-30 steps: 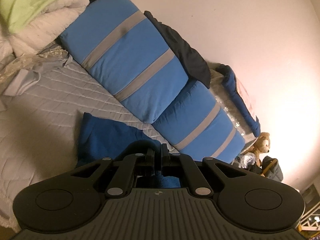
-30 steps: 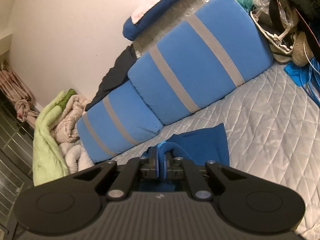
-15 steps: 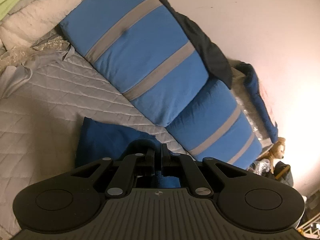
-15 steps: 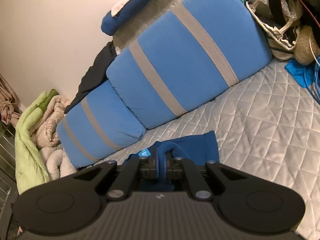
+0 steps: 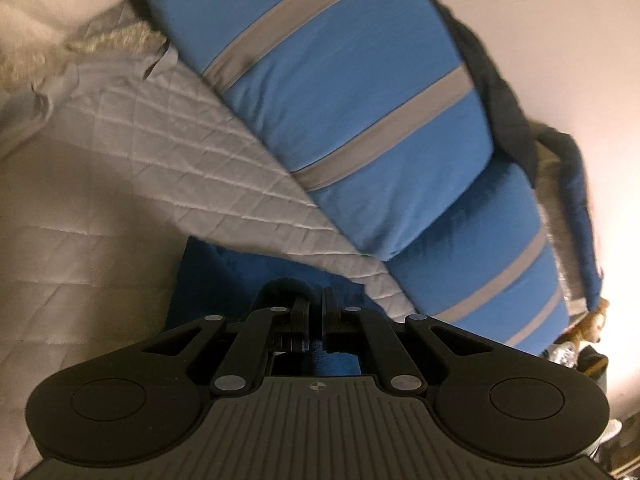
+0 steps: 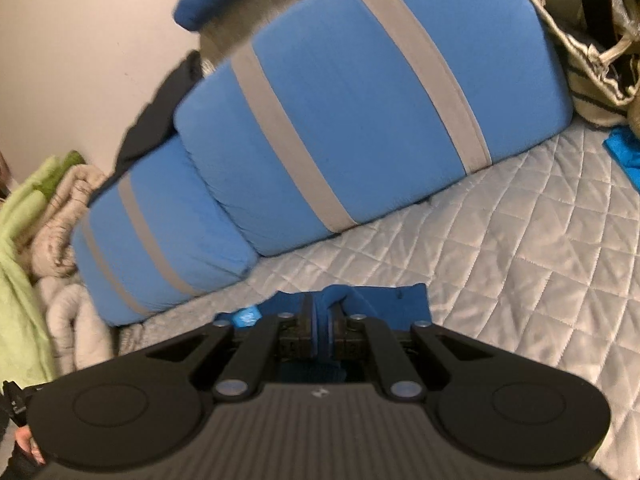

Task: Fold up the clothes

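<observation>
A dark blue garment lies on the grey quilted bed cover. My left gripper is shut on a fold of it, and the cloth spreads out to the left of the fingers. In the right wrist view the same blue garment sits just ahead of my right gripper, which is shut on a bunched edge of it. A small light blue label shows at the cloth's left side. Most of the garment is hidden under both grippers.
Two blue cushions with grey stripes lean against the wall behind the bed. A dark garment drapes over them. Blankets pile at the left, bags at the right. A teddy bear sits far right.
Both grippers have moved forward and lower toward the cushions, keeping their hold on the blue garment. The cushions now fill more of each view.
</observation>
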